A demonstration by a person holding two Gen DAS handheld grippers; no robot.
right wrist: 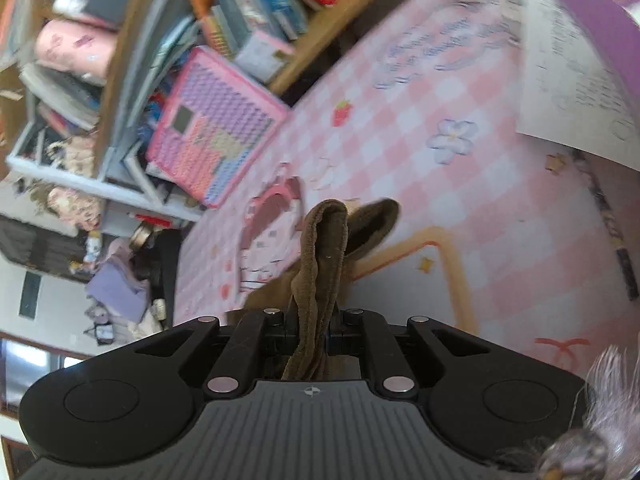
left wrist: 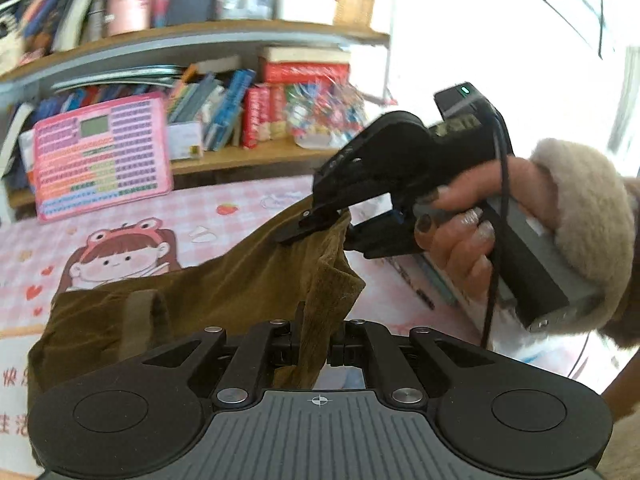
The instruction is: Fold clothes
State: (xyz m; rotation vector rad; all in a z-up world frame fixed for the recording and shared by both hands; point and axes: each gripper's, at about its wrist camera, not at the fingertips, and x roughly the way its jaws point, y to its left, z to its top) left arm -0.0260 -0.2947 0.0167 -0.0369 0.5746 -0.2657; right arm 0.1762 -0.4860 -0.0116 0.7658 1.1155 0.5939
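Olive-brown corduroy garment (left wrist: pixel 224 280) is mid-fold I'd guess, lifted at 1 end off the pink checked tabletop (left wrist: pixel 224 216) with both the left gripper (left wrist: pixel 316 344) and right gripper (left wrist: pixel 320 220) clamped on it, rest still bunched, not flat.

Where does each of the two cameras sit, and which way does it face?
Left wrist view: sits on the left tongs, facing the bookshelf; shows the hand holding the right tongs.
Right wrist view: sits on the right tongs, tilted down at the pink checked tablecloth; a fuzzy sleeve shows.
Shared: brown corduroy garment, pink keypad toy.
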